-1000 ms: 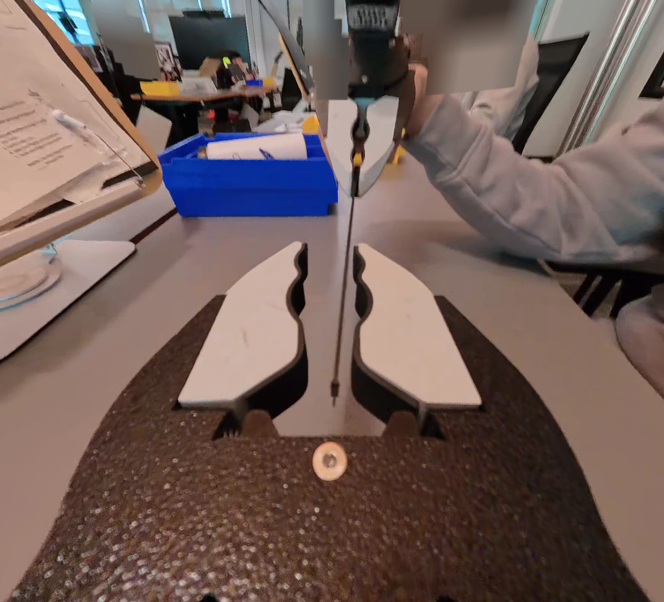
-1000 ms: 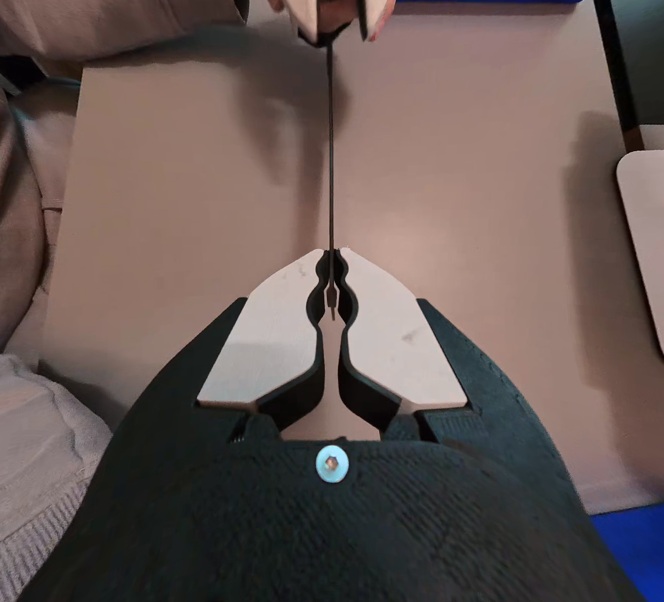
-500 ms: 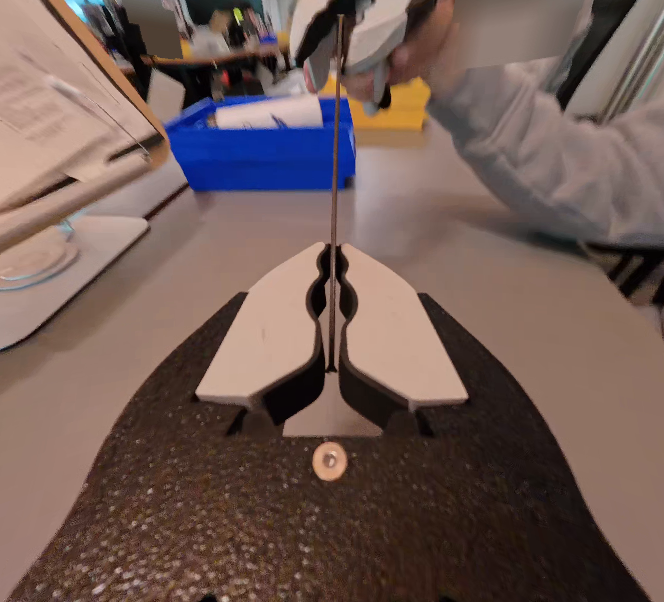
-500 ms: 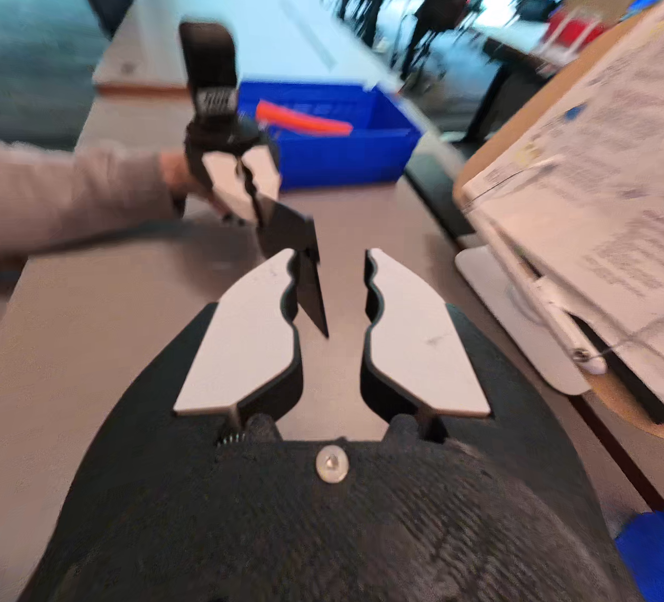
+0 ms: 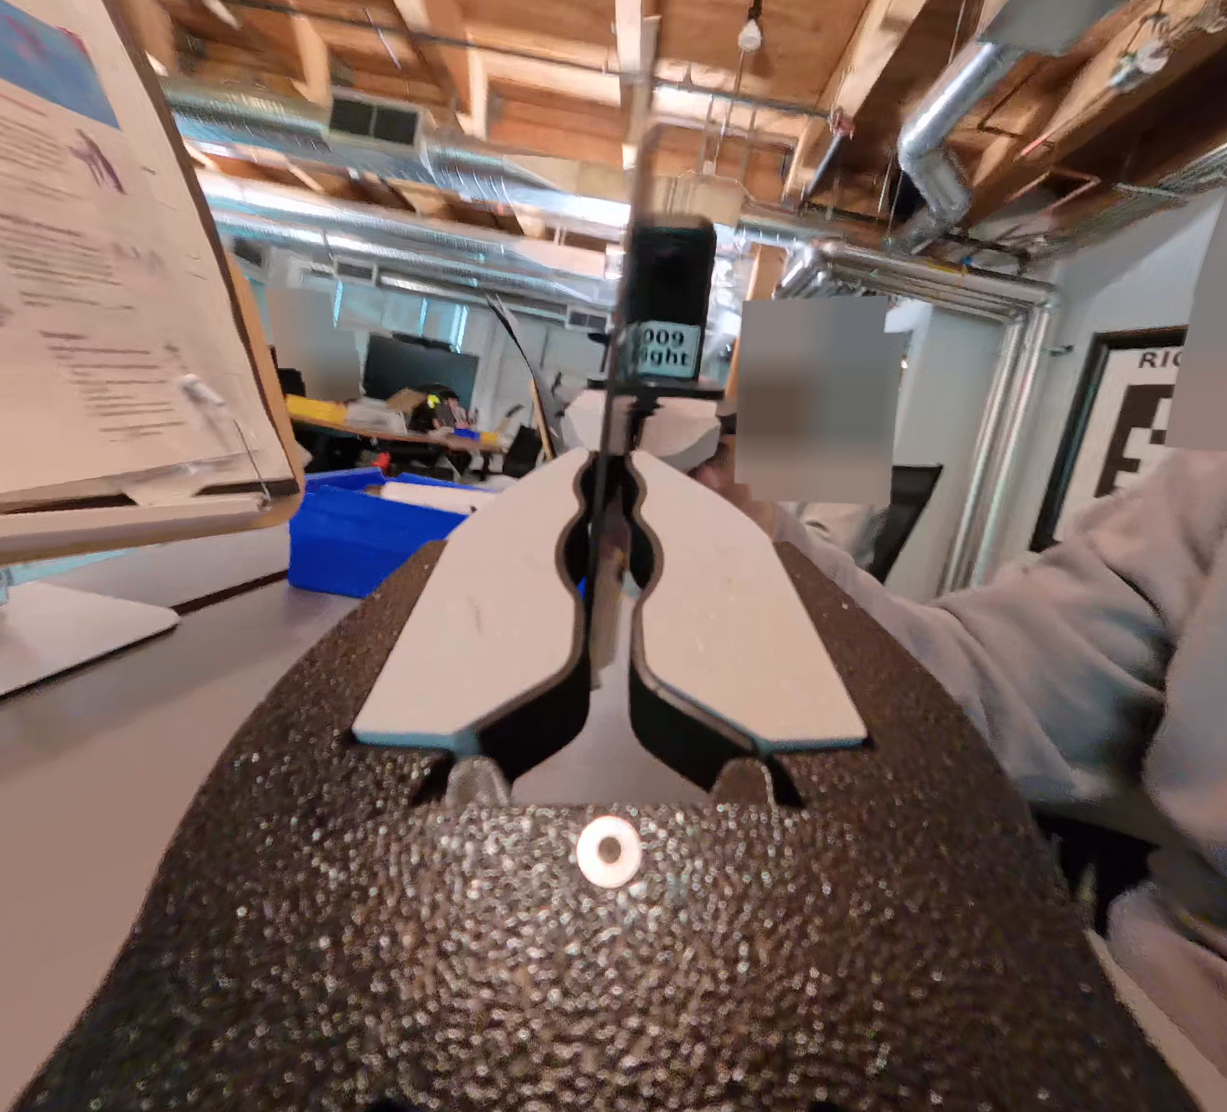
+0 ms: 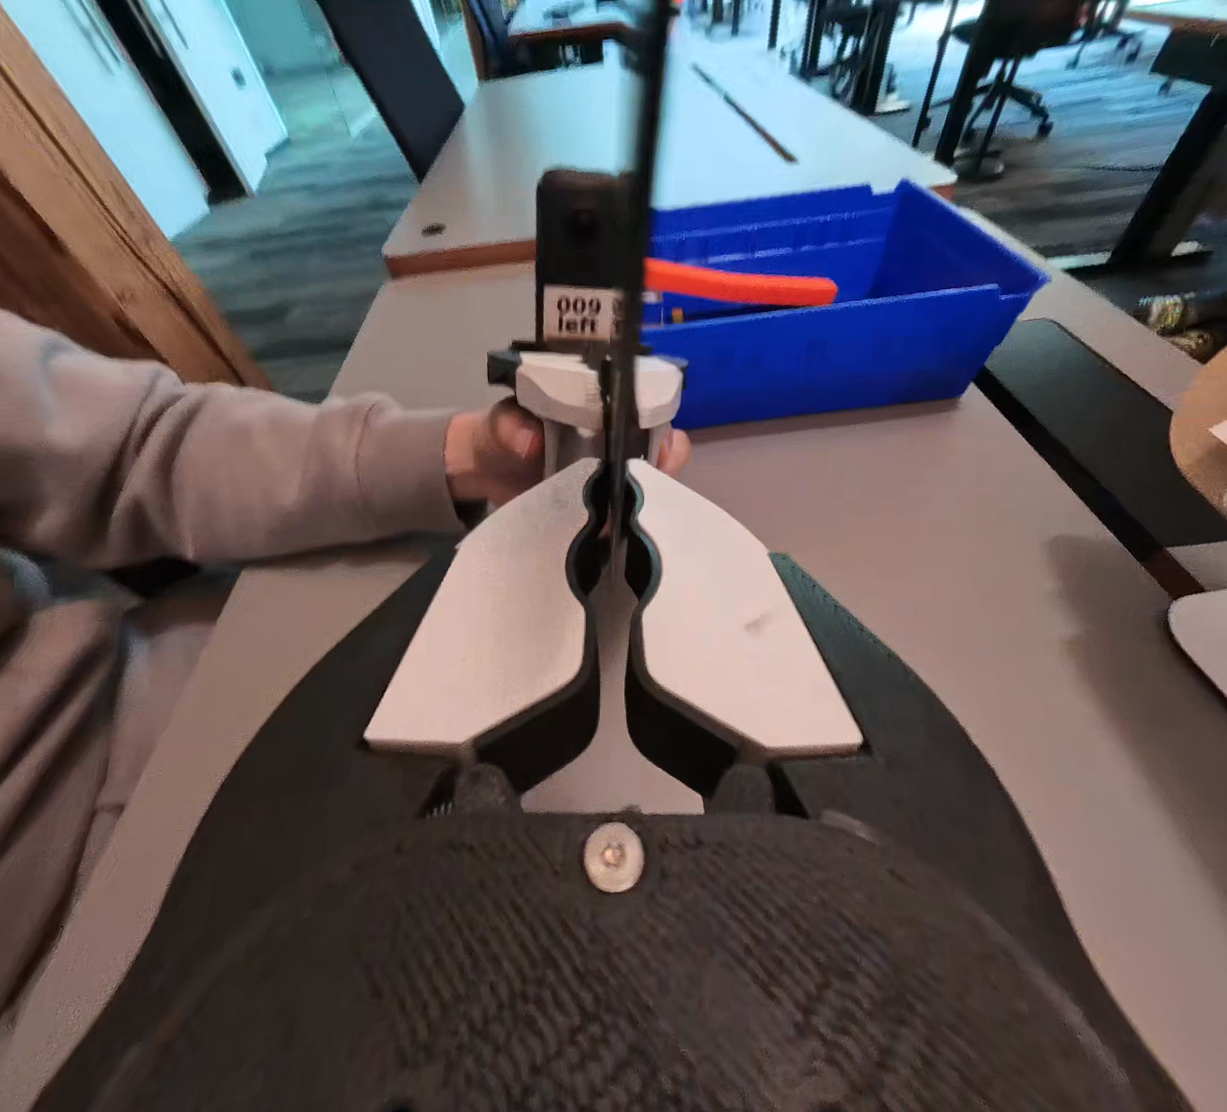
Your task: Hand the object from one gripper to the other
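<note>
Left tool point(image 5: 607, 469): its white fingers point(image 5: 491, 609) are closed on a thin black flat object point(image 5: 601, 555), seen edge-on, which runs up from between the fingertips and out past the top of the view. To the left of this tool stands a tilted document stand point(image 5: 139, 296) holding printed pages, and just beyond that a blue bin point(image 5: 352, 542) sits on the grey table point(image 5: 119, 748). Directly ahead, the opposite tool appears end-on behind the object. To the right is a grey sleeve point(image 5: 1036, 635).

Right tool point(image 6: 614, 469): its fingers point(image 6: 724, 628) are likewise drawn together on the same thin black flat object point(image 6: 631, 230), which stands nearly upright between the fingertips and rises out of the top of the view. To the left, a sleeved arm point(image 6: 219, 456) reaches in, and its hand point(image 6: 494, 449) grips the left tool point(image 6: 597, 393), which faces this one straight ahead on the far side of the object. To the right and ahead, a blue bin point(image 6: 863, 350) on the table point(image 6: 929, 549) holds an orange-handled item point(image 6: 743, 287).

The object is held above the table between the two tools; both appear clamped on it, though motion blur softens the contact.
</note>
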Demonstrator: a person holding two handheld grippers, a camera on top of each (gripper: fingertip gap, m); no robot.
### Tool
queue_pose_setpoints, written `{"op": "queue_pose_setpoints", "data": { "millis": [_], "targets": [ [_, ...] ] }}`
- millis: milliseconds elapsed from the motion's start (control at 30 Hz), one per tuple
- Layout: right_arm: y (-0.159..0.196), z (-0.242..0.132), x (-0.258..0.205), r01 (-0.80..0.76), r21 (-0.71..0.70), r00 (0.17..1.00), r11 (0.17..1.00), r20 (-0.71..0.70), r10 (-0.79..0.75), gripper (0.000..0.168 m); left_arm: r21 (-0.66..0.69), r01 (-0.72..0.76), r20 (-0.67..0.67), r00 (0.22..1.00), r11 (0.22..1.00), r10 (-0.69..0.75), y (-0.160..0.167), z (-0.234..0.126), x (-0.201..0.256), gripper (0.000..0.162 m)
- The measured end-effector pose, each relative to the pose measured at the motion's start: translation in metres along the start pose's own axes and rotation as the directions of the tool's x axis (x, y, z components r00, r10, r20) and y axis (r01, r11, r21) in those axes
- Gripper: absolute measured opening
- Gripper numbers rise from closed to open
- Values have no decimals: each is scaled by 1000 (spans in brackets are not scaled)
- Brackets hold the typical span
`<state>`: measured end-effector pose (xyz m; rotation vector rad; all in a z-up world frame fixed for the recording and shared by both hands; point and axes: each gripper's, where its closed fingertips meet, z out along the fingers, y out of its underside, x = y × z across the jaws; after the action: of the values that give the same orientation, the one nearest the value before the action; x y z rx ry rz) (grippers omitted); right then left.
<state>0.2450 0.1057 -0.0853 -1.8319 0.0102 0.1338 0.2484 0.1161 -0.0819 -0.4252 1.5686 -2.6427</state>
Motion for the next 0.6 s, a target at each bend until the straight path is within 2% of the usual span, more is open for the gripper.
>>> {"op": "queue_pose_setpoints", "data": {
  "millis": [67, 167, 267, 400, 500, 600],
  "targets": [
    [11, -8, 1, 46, -94, 999, 994, -17, -48, 2, -78, -35, 33, 999, 996, 38, 9, 2, -3, 10],
    [41, -26, -6, 77, -282, 997, 956, 33, -70, 2, -173, -136, 43, 988, 976, 145, 19, 3, -1, 32],
    [69, -42, -7, 68, -441, 998, 895, 34, -59, 2, -275, -159, -10, 987, 948, 162, 30, 2, 6, 36],
    [85, -45, -15, 85, -517, 995, 852, 86, -47, 2, -363, -191, -78, 982, 912, 175, 43, 2, 16, 32],
    [83, -37, -15, 97, -510, 994, 855, 92, -58, 2, -394, -206, -124, 977, 896, 171, 51, 4, 23, 27],
    [77, -33, -13, 121, -481, 992, 868, 81, -94, 4, -398, -225, -115, 974, 889, 195, 53, 7, 21, 1]
  ]
}}
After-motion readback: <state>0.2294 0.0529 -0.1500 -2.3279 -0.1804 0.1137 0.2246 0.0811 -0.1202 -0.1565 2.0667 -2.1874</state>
